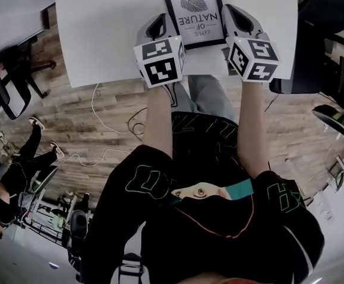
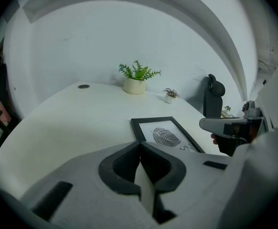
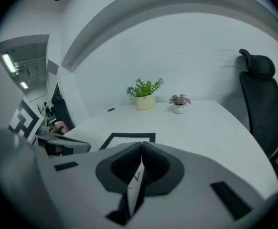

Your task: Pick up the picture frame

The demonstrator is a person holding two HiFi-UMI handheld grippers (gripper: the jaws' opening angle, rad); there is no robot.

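Note:
The picture frame has a black border and a leaf print, and it lies flat on the white table near the front edge. My left gripper is just left of it and my right gripper just right of it, both above the table. In the left gripper view the jaws are shut and empty, with the frame ahead to the right. In the right gripper view the jaws are shut and empty, with the frame's far edge showing just beyond them.
Two potted plants stand at the table's far side. A black office chair is to the right of the table. Cables lie on the wood floor below the table's front edge.

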